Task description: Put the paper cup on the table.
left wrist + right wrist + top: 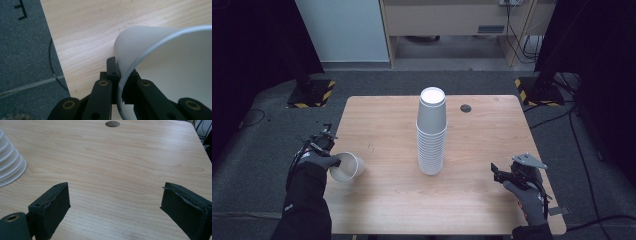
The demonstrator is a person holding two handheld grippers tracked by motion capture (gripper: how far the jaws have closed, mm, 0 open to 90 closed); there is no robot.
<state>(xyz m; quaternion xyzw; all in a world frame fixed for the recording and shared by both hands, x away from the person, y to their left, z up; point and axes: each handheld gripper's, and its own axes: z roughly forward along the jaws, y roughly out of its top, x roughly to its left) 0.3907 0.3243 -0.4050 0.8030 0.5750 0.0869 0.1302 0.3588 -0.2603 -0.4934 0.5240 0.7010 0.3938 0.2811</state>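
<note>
Left claw (333, 159) pinches the rim of a white paper cup (347, 166), held tilted at the table's (492, 125) left edge, probably just clear of the wood. Right claw (113, 202) gapes empty over the right side. Cup stack (431, 132) stands mid-table, well apart.

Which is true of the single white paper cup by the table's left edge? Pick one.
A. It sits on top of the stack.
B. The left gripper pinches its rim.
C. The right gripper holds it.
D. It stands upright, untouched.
B: in the left gripper view the left gripper has its jaws closed on the rim of the paper cup.
</note>
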